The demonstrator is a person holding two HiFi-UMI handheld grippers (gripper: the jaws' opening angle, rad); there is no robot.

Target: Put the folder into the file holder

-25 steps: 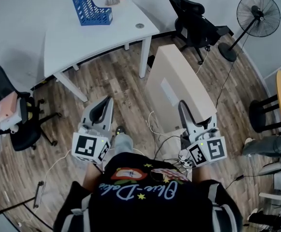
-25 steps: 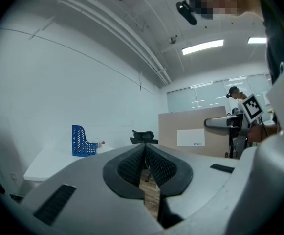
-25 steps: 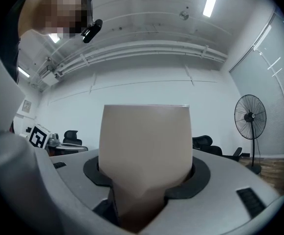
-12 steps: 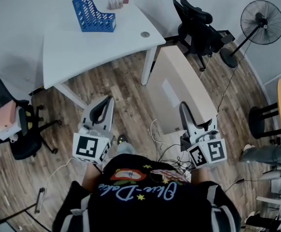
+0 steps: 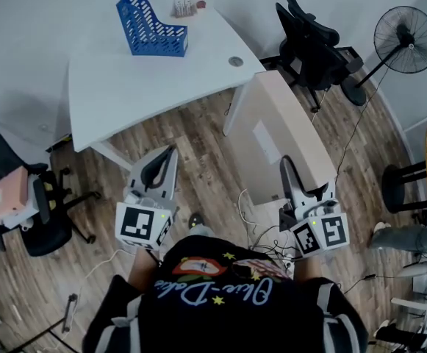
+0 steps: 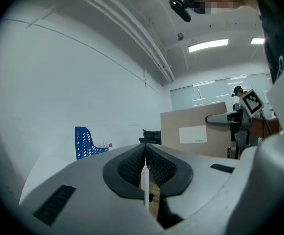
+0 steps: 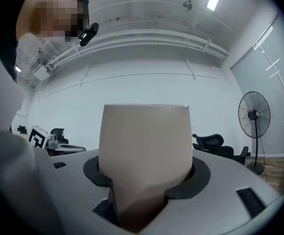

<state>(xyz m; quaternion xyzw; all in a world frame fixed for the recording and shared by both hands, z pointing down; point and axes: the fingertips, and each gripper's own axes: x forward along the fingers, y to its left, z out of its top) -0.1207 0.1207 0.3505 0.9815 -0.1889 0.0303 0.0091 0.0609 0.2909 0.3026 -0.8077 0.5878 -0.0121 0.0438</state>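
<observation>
The right gripper, at the lower right of the head view, pinches the near end of the beige folder. The folder reaches up the frame toward the white table. The left gripper, at the lower left, has its fingers pressed together on nothing, and the blue file holder stands on the table at the upper left, well apart from the folder.
</observation>
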